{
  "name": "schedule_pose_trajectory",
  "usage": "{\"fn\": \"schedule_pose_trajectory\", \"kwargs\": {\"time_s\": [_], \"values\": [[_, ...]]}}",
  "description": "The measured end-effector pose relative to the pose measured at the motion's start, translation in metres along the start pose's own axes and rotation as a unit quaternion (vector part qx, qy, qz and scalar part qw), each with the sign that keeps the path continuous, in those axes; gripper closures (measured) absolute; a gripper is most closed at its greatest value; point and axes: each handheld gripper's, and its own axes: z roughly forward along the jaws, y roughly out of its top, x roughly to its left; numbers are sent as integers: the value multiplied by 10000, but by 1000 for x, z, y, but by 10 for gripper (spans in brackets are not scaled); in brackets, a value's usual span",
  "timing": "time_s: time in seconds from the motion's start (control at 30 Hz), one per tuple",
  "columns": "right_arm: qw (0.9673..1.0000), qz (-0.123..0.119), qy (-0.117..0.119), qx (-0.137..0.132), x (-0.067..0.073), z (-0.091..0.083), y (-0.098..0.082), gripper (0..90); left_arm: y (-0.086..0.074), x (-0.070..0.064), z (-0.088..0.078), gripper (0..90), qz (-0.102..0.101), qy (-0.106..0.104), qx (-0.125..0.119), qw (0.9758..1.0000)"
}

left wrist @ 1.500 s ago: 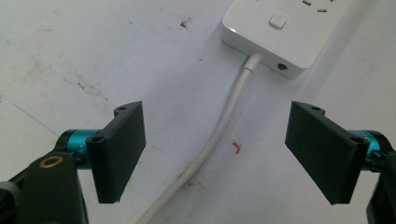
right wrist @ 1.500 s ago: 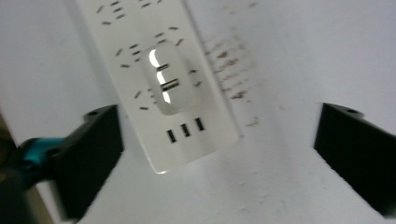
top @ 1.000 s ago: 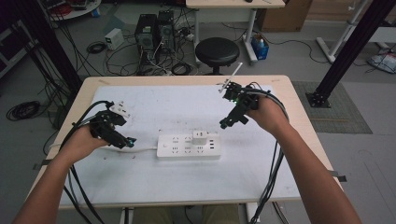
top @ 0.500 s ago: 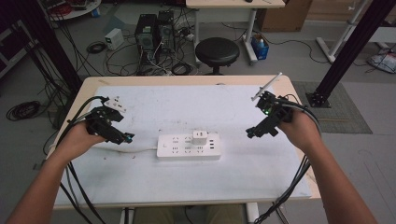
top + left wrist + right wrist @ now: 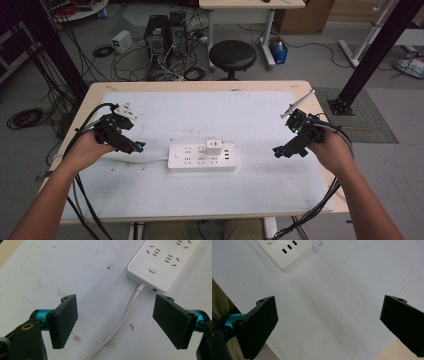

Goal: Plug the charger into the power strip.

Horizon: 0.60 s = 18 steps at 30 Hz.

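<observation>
A white power strip [image 5: 201,157] lies in the middle of the white table mat [image 5: 210,115], with a small white charger [image 5: 214,148] plugged into its top. Its white cord [image 5: 120,322] runs out of the left end [image 5: 160,267] toward me. My left gripper [image 5: 135,146] hovers open just left of the strip, jaws wide, the cord lying between them. Over at the table's right side my right gripper [image 5: 284,151] is held open with nothing in it, well apart from the strip, whose USB end [image 5: 287,252] shows in the right gripper view.
A small white adapter [image 5: 126,111] rests at the mat's back left. Black cables trail from both grippers over the front edge. Beyond the table stand a black stool [image 5: 232,54], computer towers [image 5: 162,30] and a black frame post [image 5: 370,55].
My right gripper has swung from just above the strip's right end out to the table's right side and lower. The left gripper has barely shifted.
</observation>
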Motion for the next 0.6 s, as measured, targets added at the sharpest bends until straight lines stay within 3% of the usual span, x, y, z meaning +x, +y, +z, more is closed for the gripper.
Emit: {"fn": "schedule_pose_trajectory", "kwargs": {"time_s": [0.27, 0.6], "values": [[9998, -130, -46, -144, 1, 4, -4, 8, -6, 1, 6, 203, -90, 20, -1, 10000], [9999, -60, -60, -100, 0, 13, -11, 8, -13, 1, 15, 203, -152, 15, -22, 9999]]}}
